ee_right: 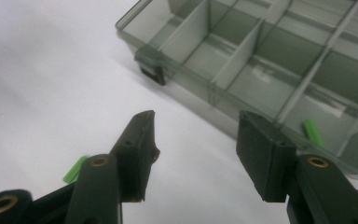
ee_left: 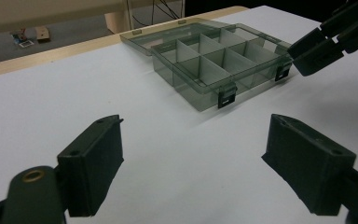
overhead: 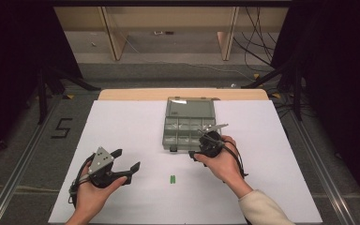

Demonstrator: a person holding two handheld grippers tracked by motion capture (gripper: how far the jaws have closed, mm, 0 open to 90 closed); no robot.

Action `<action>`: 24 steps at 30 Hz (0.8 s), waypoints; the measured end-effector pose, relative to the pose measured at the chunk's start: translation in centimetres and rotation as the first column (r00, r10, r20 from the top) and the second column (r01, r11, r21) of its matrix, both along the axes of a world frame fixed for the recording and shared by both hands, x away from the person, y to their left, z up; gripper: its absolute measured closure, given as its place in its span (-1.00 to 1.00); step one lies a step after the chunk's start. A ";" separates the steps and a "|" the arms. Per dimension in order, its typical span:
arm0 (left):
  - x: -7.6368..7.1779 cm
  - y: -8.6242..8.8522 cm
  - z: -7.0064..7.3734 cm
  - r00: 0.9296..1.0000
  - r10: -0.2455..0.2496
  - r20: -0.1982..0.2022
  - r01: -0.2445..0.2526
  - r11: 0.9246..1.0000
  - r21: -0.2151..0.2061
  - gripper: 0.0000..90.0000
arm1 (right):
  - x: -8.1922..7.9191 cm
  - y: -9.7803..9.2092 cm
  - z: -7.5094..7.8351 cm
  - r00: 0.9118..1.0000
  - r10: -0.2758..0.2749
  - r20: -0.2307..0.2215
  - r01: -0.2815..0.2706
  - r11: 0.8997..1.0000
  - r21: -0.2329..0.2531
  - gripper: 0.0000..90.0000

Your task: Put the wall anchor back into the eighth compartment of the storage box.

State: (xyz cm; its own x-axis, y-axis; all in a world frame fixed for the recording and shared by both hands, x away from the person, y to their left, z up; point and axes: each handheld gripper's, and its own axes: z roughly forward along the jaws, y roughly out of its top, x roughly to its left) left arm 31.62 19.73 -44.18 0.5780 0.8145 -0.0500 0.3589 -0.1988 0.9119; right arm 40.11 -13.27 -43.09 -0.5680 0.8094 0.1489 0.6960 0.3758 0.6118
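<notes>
Green peg (ee_right: 313,132) inside box (overhead: 189,123), near-corner compartment, just beyond right tool (ee_right: 196,144), jaws apart, empty. Second green peg (overhead: 172,179) on table (overhead: 122,126), short of box. Left tool (overhead: 125,161) agape, empty.

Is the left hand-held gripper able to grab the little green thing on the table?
Probably yes: the left hand-held gripper is open, and only bare white table lies between it and the green piece.

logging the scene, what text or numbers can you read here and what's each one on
"5": black mark on the grey floor, left of the table.
No readable print on the box, the left gripper or the right gripper.
</notes>
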 end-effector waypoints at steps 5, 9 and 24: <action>0.0 0.0 0.0 1.000 0.001 0.001 -0.001 1.000 -0.001 -0.60 | -0.5 0.8 -0.4 0.999 0.038 -0.005 -0.039 0.999 -0.010 0.08; 0.0 0.0 0.0 1.000 0.005 0.001 -0.005 1.000 -0.002 -0.60 | -1.0 1.6 -0.8 0.998 0.065 -0.026 -0.066 0.998 -0.023 0.08; 0.0 0.0 0.0 1.000 0.001 0.002 -0.001 1.000 0.001 -0.60 | -2.5 4.6 -2.1 0.986 0.149 -0.079 -0.153 0.987 -0.052 0.10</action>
